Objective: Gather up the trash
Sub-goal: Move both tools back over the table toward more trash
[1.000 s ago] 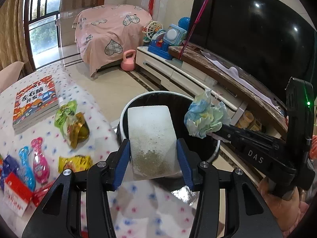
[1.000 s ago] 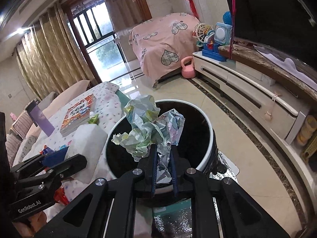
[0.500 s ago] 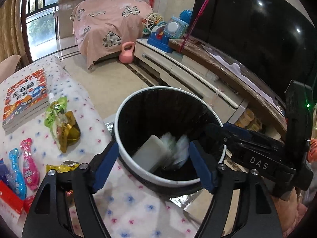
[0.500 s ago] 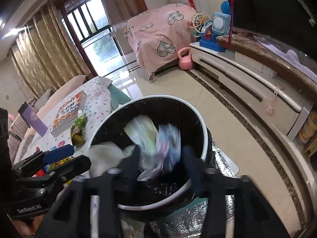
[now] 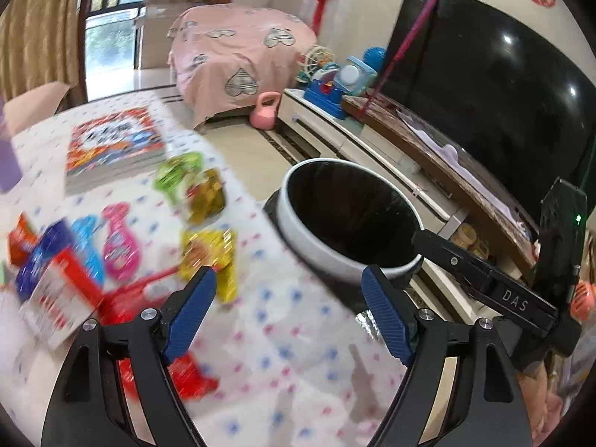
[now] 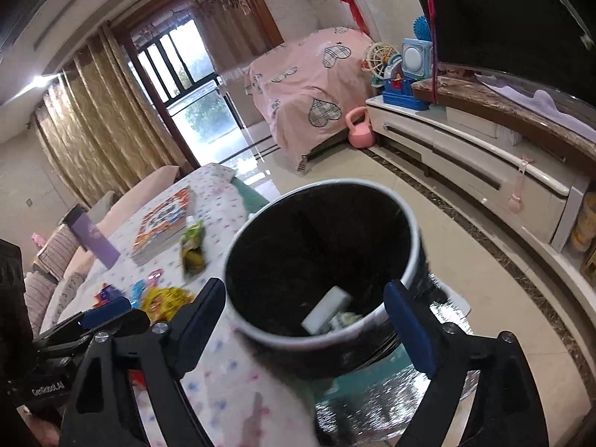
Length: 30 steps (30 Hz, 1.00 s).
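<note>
My left gripper (image 5: 288, 279) hangs over the dotted tablecloth (image 5: 298, 335), its jaws still opening with nothing between them. Beside it lie a yellow wrapper (image 5: 212, 257), a green-gold pouch (image 5: 197, 190), pink (image 5: 119, 238) and blue (image 5: 87, 246) wrappers, and a red-white box (image 5: 59, 298). My right gripper (image 6: 305, 288) is above the black bin (image 6: 316, 231) with the white rim; its jaws are opening and hold nothing. At the bin's bottom rest a white block (image 6: 327, 309) and crumpled paper (image 6: 348, 318).
The bin (image 5: 298, 223) stands on the floor against the table's right edge. A colourful book (image 5: 111, 149) and a purple object (image 6: 93, 238) lie farther back on the table. A low TV cabinet (image 6: 484, 164) runs along the right. A pink kettlebell (image 6: 359, 130) sits on the floor.
Both grippers opened and let go: the white block and the crumpled paper dropped into the bin. The left gripper swung left from over the bin to over the table.
</note>
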Motion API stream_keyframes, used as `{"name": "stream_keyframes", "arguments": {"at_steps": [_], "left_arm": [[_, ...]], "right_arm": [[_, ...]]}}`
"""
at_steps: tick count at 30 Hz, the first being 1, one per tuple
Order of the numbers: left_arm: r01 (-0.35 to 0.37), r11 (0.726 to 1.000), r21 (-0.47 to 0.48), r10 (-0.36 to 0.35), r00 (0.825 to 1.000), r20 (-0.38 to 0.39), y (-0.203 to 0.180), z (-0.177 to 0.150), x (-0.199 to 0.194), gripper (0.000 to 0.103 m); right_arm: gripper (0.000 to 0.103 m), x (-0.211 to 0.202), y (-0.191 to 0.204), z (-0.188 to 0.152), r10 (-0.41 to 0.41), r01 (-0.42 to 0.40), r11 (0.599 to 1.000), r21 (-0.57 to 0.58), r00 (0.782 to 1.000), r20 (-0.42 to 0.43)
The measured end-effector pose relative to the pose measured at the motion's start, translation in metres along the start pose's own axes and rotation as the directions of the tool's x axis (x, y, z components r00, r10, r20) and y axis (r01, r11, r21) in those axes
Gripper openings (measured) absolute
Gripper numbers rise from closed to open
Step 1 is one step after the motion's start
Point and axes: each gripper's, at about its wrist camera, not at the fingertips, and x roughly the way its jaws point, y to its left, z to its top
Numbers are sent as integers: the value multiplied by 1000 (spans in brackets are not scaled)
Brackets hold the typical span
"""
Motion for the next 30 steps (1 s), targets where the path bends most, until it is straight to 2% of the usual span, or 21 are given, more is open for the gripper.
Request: {"name": "stream_keyframes", "arguments": {"at_steps": [7, 14, 24, 30], "left_arm": [[-36, 998, -58, 37, 999, 12, 37, -27, -32, 83], [-72, 988, -134, 74, 997, 13, 78, -52, -58, 83], [-146, 959, -244, 147, 989, -13, 134, -88, -83, 83], [-182, 941, -287, 182, 983, -25, 158, -97, -92, 83]], "right_arm": [[91, -10, 34, -29, 55, -55, 998, -1, 998, 5], [92, -10, 70, -56, 120, -121, 993, -6, 992, -36], [92, -1, 118, -83, 194, -200, 979, -51, 977, -92], [92, 5, 146, -93, 218, -230, 968, -102, 969, -118]]}}
